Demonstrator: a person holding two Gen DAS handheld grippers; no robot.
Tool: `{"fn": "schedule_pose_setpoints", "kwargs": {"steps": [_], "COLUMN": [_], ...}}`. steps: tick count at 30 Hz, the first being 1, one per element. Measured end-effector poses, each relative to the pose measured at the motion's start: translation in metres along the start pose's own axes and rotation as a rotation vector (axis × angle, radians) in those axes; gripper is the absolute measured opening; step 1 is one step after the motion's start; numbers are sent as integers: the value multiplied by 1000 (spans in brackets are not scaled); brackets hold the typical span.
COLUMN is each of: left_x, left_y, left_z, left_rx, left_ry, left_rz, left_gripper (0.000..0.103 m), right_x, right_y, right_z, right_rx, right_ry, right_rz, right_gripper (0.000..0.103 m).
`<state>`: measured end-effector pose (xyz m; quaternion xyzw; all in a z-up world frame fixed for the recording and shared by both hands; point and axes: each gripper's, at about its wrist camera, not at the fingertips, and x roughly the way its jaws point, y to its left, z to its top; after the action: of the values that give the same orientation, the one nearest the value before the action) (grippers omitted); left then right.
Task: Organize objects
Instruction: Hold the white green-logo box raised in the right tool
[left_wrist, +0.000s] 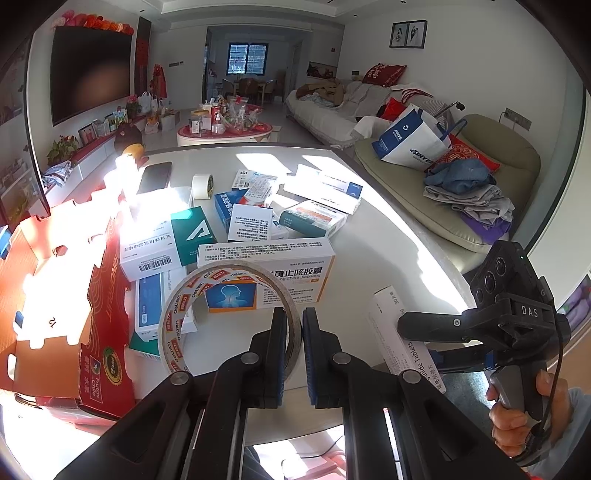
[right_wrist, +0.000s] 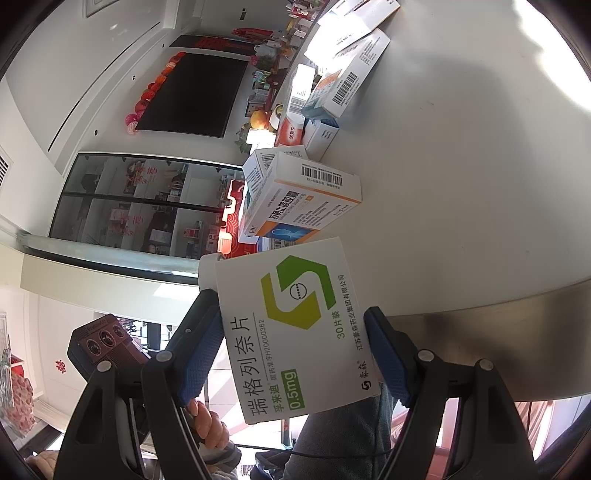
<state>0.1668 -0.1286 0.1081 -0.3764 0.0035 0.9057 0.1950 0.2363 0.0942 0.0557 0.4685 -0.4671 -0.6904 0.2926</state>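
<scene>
White table (left_wrist: 388, 236), medicine boxes scattered: printed tape roll (left_wrist: 207, 317) is clamped by left gripper (left_wrist: 294, 354); green-logo tablet box (right_wrist: 295, 332) is gripped by right gripper (right_wrist: 295, 354).

1. We see a tape roll (left_wrist: 229, 314), clear with red-lettered lining, standing on edge, its rim pinched in the left claw (left_wrist: 294, 354); just beyond it lies the orange-and-white medicine box (left_wrist: 273, 275), flat on the surface (left_wrist: 388, 236).
2. A white tablet box (right_wrist: 295, 328) with a green-yellow logo sits tilted, clamped in the right claw (right_wrist: 295, 354), off the surface edge.
3. More boxes lie jumbled mid-surface; a white tape roll (left_wrist: 202, 185) stands behind them.
</scene>
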Motion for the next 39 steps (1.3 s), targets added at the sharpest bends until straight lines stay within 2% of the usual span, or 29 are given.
{"fn": "schedule_pose_setpoints", "kwargs": {"steps": [14,22,39], "left_x": [-1,-11,-7], "left_y": [0,10,13], "left_z": [-1,2,-1], "left_rx": [-7,-63,-100], "left_ry": [-3,-49,-26], "left_rz": [-2,-22,-63], "left_gripper": [8,8,8], "right_x": [-1,0,-1], "right_y": [-1,-1,5], "right_z": [0,0,-6], "right_rx": [6,7,-11], "right_ry": [-1,0,23], "right_rz": [3,3,2], "right_gripper": [77,77,77]}}
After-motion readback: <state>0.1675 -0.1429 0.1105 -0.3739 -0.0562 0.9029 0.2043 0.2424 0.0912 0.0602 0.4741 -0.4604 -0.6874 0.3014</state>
